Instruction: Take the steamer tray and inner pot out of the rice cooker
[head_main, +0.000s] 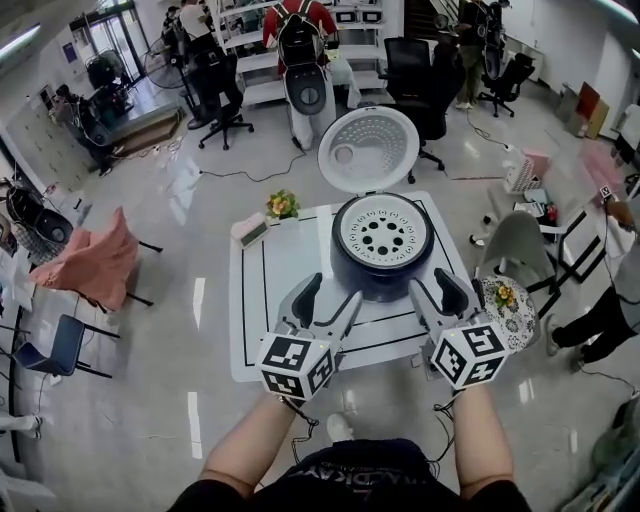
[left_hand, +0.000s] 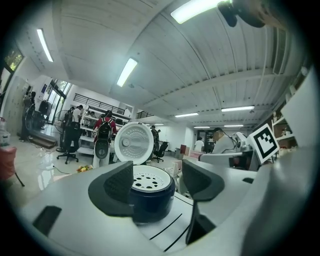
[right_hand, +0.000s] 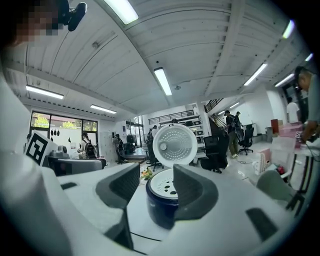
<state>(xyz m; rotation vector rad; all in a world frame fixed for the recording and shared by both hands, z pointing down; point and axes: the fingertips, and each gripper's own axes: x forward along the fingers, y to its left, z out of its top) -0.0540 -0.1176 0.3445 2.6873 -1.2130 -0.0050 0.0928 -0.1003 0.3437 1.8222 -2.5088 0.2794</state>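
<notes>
Steamer tray (head_main: 383, 235) sits in the mouth of the rice cooker (head_main: 383, 278), lid (head_main: 368, 148) up. Inner pot is under it, not visible. Cooker stands on the far right part of the table (head_main: 258, 310). Best bet: take the tray's rim from opposite sides and lift straight up, level, clear of the lid. Left gripper (head_main: 330, 292) and right gripper (head_main: 437, 285) hang over the near edge, jaws spread, nothing between them. Tray lies ahead, between the two, untouched.
</notes>
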